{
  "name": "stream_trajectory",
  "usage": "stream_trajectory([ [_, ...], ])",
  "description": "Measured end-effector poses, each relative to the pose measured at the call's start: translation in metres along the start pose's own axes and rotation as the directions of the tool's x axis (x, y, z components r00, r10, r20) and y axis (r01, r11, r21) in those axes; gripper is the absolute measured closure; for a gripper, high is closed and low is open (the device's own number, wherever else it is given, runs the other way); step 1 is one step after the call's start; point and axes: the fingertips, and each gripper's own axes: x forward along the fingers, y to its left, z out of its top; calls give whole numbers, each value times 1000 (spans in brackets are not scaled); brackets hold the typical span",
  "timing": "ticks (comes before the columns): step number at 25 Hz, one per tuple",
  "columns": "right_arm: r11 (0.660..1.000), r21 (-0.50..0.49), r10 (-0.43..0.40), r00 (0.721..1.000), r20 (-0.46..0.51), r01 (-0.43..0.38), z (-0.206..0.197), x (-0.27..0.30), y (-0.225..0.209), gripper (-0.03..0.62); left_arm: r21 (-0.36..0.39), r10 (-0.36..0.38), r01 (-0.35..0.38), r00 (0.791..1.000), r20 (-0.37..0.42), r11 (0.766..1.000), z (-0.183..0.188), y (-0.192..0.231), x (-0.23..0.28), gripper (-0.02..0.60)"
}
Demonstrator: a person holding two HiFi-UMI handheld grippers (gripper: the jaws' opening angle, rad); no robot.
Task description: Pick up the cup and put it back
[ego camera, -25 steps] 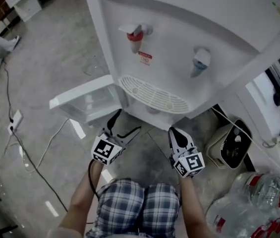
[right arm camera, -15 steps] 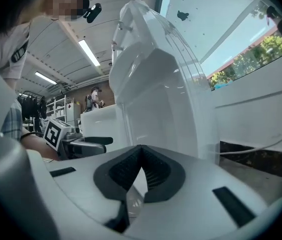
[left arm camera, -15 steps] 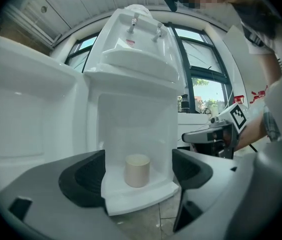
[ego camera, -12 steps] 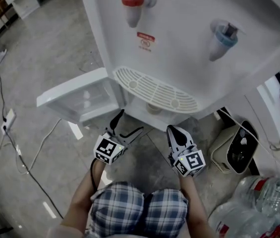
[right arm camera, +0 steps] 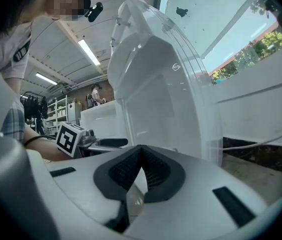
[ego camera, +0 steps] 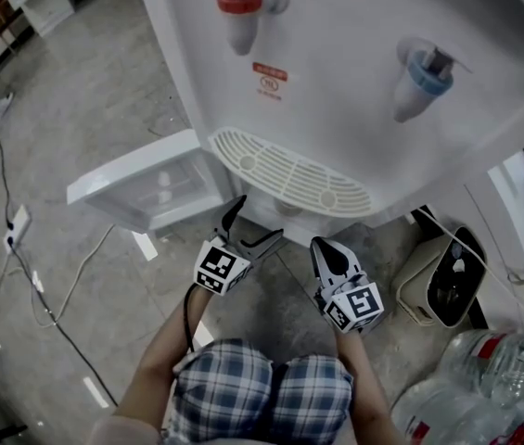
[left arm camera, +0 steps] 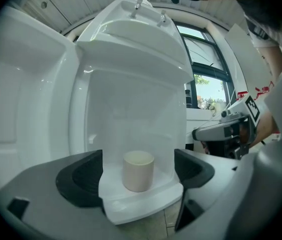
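Note:
A cream cup [left arm camera: 138,166] stands upright on the white shelf [left arm camera: 145,204] inside the water dispenser's low compartment. In the left gripper view it sits framed between the two dark pads [left arm camera: 81,179], farther in and untouched. My left gripper [ego camera: 257,225] is open at the compartment's mouth, under the drip tray [ego camera: 289,174]; its jaws have just been opening, with nothing gripped. My right gripper [ego camera: 323,248] hovers beside it to the right, shut and empty, its pads [right arm camera: 148,171] pressed together.
The compartment door [ego camera: 141,184] swings open to the left. Red tap [ego camera: 241,7] and blue tap [ego camera: 419,72] hang above the tray. A cable and power strip [ego camera: 16,230] lie on the floor at left; an appliance [ego camera: 442,281] and water bottles [ego camera: 512,369] stand at right.
My left gripper has moved up and to the right in the head view, closer under the drip tray. The right gripper has hardly shifted. The dispenser now fills more of the view.

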Motion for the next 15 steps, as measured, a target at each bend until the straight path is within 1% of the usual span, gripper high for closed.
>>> stream_trajectory([
  [3, 1000, 3, 0, 1000, 0, 0, -1, 0, 0, 577, 1, -8, 8, 1000, -25, 1000, -9, 0, 21, 153],
  [8, 1000, 4, -1, 1000, -3, 1, -1, -1, -1, 577, -22, -17, 16, 998, -68, 1000, -30, 5, 55, 153],
  [12, 1000, 6, -11, 1000, -1, 11, -1, -5, -5, 577, 6, -43, 44, 994, -97, 999, -39, 1, 74, 153],
  [15, 1000, 14, -25, 1000, -1, 25, -1, -8, -9, 577, 3, -56, 57, 991, -122, 998, -47, -1, 89, 153],
])
